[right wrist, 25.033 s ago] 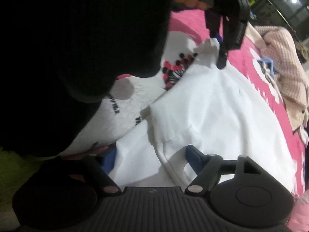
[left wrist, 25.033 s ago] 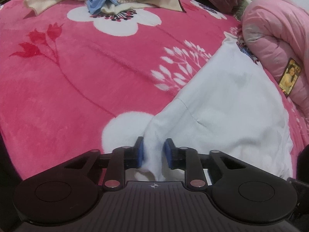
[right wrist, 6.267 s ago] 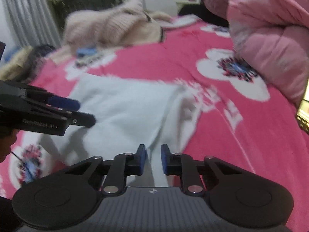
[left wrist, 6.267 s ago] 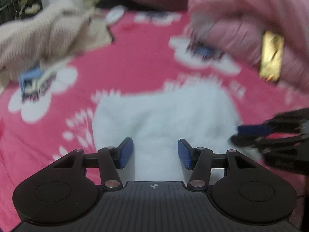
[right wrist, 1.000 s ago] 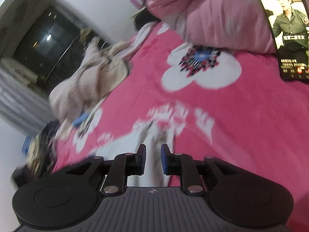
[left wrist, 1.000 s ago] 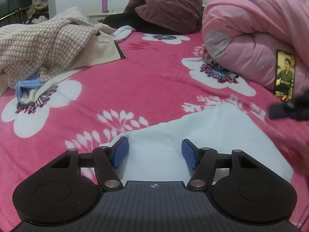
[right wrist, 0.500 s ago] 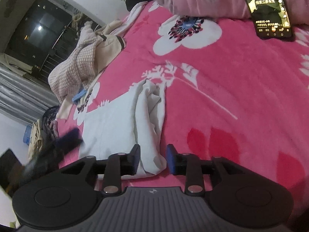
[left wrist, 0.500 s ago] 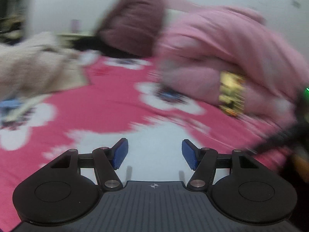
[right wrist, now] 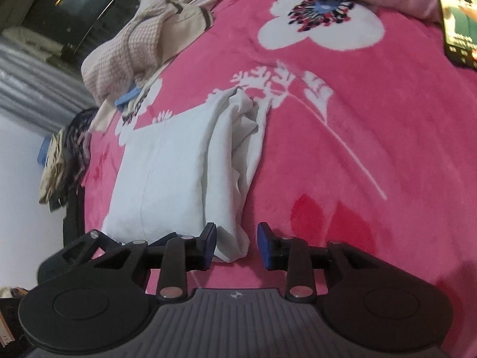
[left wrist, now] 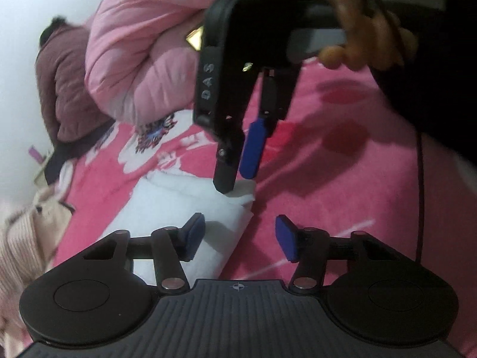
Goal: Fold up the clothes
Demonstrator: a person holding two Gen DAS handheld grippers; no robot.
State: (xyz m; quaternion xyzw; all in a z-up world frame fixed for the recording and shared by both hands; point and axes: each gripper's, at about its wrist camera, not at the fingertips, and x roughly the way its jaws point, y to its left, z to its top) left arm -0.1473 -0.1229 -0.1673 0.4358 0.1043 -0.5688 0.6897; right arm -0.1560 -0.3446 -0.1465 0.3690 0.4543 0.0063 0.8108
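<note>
The left gripper (left wrist: 240, 235) hangs with its blue pads spread wide and nothing between them, one pad over the near corner of the folded white garment (left wrist: 179, 205), the other over the pink floral blanket (left wrist: 328, 185). Just beyond it the right gripper (left wrist: 240, 164) points down at the garment's far corner, held by a hand (left wrist: 366, 35) – from its own view the jaws stand parted around the bunched edge of the cloth (right wrist: 232, 238) without pinching it. The garment lies flat on the blanket as a rough rectangle with a rumpled fold along its right side. Farther off sit a rolled pink quilt (left wrist: 143, 53), a phone (right wrist: 459, 21) and a heap of beige knitwear (right wrist: 134, 41).
</note>
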